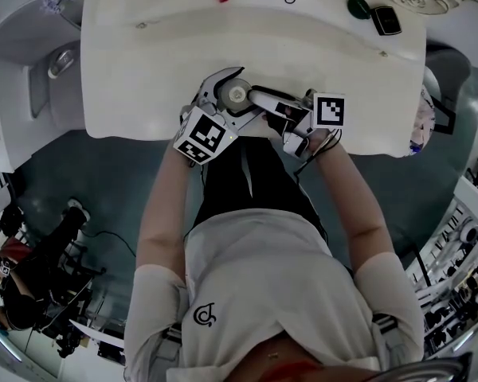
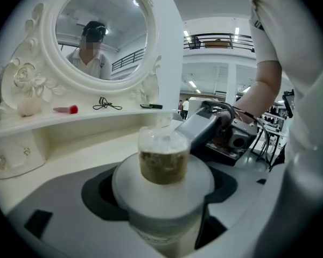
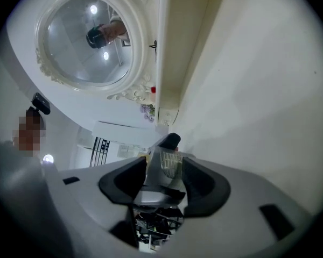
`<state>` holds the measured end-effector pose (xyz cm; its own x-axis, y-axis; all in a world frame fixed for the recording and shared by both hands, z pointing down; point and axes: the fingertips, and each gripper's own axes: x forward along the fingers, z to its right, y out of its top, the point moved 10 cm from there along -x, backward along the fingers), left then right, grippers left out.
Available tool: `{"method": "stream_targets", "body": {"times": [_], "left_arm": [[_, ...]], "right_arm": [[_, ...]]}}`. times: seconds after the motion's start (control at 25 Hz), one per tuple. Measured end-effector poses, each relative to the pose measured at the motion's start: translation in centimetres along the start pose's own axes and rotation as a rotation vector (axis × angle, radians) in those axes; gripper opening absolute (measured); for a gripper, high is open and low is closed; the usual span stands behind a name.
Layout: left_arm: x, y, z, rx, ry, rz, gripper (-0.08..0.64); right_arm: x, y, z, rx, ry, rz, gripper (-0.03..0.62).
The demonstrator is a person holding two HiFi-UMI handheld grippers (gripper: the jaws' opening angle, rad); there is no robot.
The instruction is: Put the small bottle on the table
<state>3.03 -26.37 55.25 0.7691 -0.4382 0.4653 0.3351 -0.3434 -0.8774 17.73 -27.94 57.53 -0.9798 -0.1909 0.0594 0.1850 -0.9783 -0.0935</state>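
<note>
the left gripper [image 1: 233, 100] has its fingers clamped on the white body of the small bottle [image 2: 162, 168], carrying it upright just above the worktop [image 1: 143, 70], well short of the mirror [image 2: 99, 36] on the person's side. the right gripper [image 3: 164, 184] lies level, its fingers part open yet apparently pinching the bottle's clear top, likely to steady it for setting down.

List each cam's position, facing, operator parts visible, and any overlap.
Head view: on the head, steeply down at the dressing table; torso, both arms, left gripper, right gripper show.
Left gripper view: on the left gripper, facing the mirror past the white container in its jaws and the small bottle; right arm shows.
Right gripper view: on the right gripper, sideways along the tabletop; own jaws show.
Shared: mirror, both gripper views.
</note>
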Motion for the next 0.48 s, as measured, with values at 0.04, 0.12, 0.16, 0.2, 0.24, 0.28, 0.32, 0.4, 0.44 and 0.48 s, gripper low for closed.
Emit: {"method": "stream_targets", "body": {"times": [0.04, 0.12, 0.16, 0.2, 0.24, 0.28, 0.32, 0.4, 0.44, 0.48], "left_arm": [[0.0, 0.0, 0.0, -0.012, -0.002, 0.005, 0.364], [-0.2, 0.0, 0.0, -0.025, -0.006, 0.003, 0.38], [-0.4, 0.0, 0.1, -0.023, -0.005, 0.001, 0.38], [-0.7, 0.0, 0.1, -0.023, -0.001, 0.004, 0.381], [-1.1, 0.0, 0.2, -0.025, 0.006, 0.012, 0.38], [-1.6, 0.1, 0.1, -0.029, 0.013, 0.02, 0.382], [-2.0, 0.1, 0.1, -0.032, 0.018, 0.025, 0.38], [-2.8, 0.3, 0.2, -0.04, 0.022, 0.024, 0.38], [-3.2, 0.5, 0.3, -0.049, 0.024, 0.024, 0.38], [-3.6, 0.8, 0.3, -0.061, 0.029, 0.03, 0.38]], "right_arm": [[0.0, -0.1, 0.0, -0.007, -0.009, -0.006, 0.216], [0.0, -0.4, 0.1, -0.011, -0.035, -0.022, 0.216], [-0.1, -0.5, 0.1, -0.01, -0.05, -0.028, 0.216], [-0.1, -0.5, 0.1, -0.01, -0.06, -0.031, 0.216], [-0.1, -0.5, 0.1, -0.009, -0.066, -0.031, 0.216], [0.0, -0.5, 0.0, -0.008, -0.07, -0.028, 0.216], [0.0, -0.5, -0.1, -0.01, -0.074, -0.023, 0.215], [0.0, -0.6, -0.6, -0.015, -0.086, -0.006, 0.195], [-0.1, -0.6, -0.9, -0.016, -0.089, 0.005, 0.168], [-0.2, -0.7, -1.3, -0.015, -0.088, 0.018, 0.135]]}}
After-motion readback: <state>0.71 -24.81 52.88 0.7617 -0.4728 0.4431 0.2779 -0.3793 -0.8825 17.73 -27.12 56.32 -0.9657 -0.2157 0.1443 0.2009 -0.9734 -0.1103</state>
